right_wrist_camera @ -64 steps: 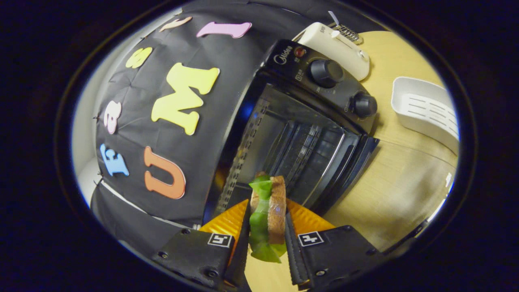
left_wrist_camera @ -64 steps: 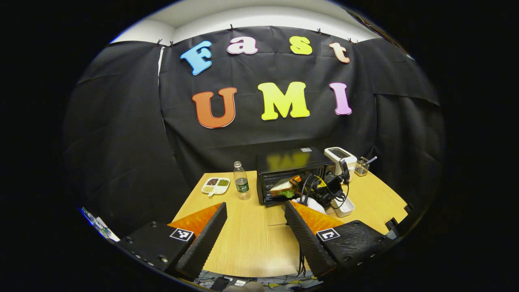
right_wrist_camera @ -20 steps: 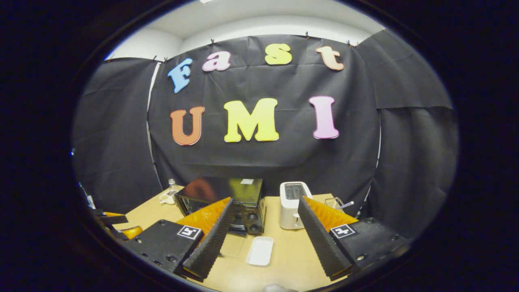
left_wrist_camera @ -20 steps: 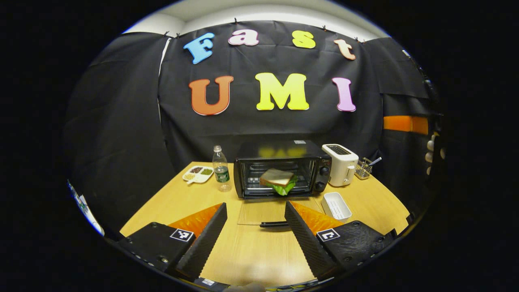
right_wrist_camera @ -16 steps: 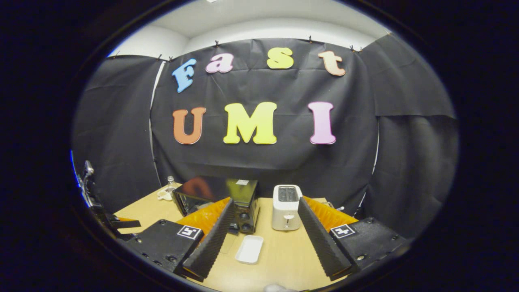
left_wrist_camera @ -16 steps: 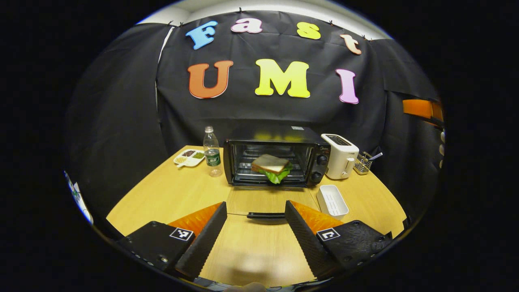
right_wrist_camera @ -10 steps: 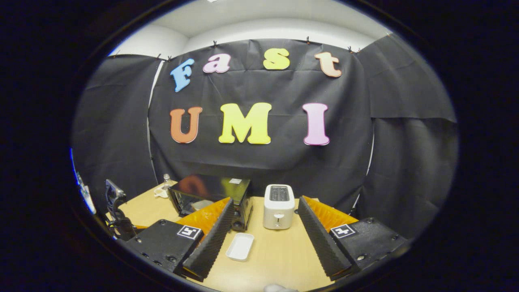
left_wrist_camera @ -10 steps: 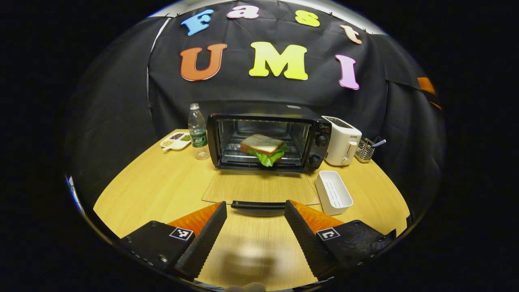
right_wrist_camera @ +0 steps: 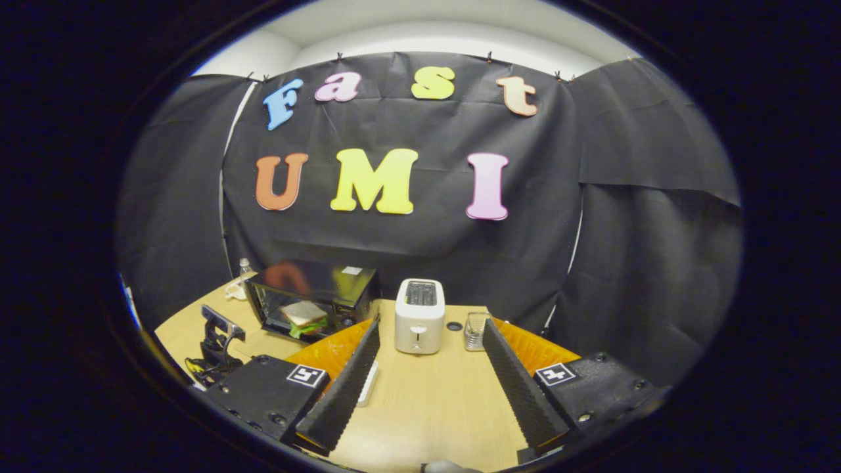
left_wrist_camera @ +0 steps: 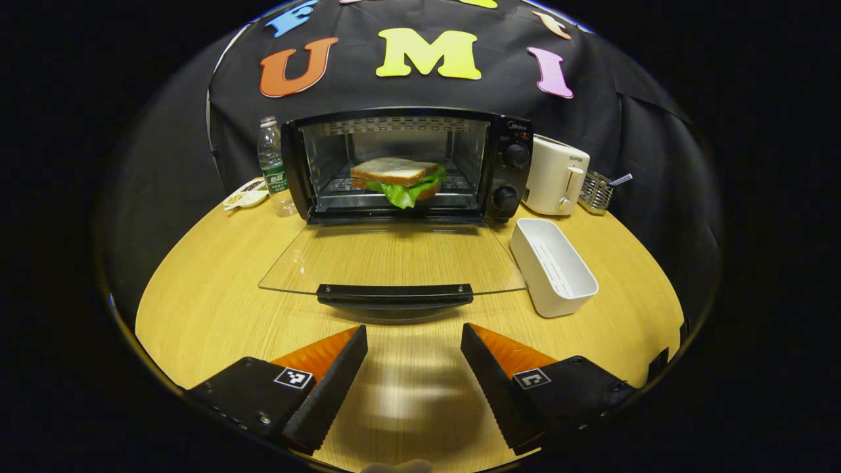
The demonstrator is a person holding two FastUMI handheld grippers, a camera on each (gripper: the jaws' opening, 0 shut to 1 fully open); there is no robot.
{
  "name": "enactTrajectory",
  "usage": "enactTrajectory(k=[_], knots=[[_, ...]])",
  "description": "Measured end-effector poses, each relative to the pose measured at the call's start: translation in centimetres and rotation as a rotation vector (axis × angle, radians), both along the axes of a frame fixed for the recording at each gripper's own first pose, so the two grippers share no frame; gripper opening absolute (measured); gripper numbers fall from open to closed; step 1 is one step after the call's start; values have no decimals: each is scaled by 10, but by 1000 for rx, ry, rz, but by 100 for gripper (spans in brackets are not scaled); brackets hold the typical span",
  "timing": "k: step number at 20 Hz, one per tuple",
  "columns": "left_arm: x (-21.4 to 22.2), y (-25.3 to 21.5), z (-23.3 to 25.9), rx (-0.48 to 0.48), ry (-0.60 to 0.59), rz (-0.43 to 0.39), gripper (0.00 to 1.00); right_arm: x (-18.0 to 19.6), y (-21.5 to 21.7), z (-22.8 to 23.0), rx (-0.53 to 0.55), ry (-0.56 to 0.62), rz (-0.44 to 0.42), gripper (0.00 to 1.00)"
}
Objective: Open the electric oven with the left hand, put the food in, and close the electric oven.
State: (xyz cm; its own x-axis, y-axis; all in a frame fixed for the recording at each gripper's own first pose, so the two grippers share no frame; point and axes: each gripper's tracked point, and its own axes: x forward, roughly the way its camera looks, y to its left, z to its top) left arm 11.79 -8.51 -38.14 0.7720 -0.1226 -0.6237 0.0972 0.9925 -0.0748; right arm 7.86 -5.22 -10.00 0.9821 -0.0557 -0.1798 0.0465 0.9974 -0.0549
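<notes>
The black electric oven [left_wrist_camera: 506, 164] stands at the back of the wooden table, its glass door [left_wrist_camera: 394, 259] folded down flat. A sandwich [left_wrist_camera: 397, 179] with green lettuce lies on the rack inside. The door's black handle [left_wrist_camera: 394, 294] is just ahead of my left gripper [left_wrist_camera: 414, 345], which is open and low over the table with nothing between its fingers. In the right gripper view the oven [right_wrist_camera: 315, 289] with the sandwich [right_wrist_camera: 303, 317] sits far left, and the left gripper [right_wrist_camera: 215, 341] shows in front of it. My right gripper [right_wrist_camera: 430, 345] is open and empty, well back from the oven.
A white tray [left_wrist_camera: 553, 266] lies right of the open door. A white toaster [left_wrist_camera: 557, 176] and a wire holder [left_wrist_camera: 596, 192] stand right of the oven. A water bottle [left_wrist_camera: 271, 164] and a snack dish [left_wrist_camera: 244, 195] stand on its left.
The sandwich, held by the right gripper 3.2 s ago, now lies in the oven. The right gripper has pulled back open. The left gripper has moved forward and down toward the door handle.
</notes>
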Motion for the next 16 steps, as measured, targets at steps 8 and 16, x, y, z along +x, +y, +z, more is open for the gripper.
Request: enactTrajectory(k=[8, 16], knots=[[23, 5, -23, -1, 17, 32, 95, 5, -8, -6, -17, 30, -22, 100], [26, 4, -20, -19, 32, 36, 95, 13, 3, -6, -23, 34, -1, 100]])
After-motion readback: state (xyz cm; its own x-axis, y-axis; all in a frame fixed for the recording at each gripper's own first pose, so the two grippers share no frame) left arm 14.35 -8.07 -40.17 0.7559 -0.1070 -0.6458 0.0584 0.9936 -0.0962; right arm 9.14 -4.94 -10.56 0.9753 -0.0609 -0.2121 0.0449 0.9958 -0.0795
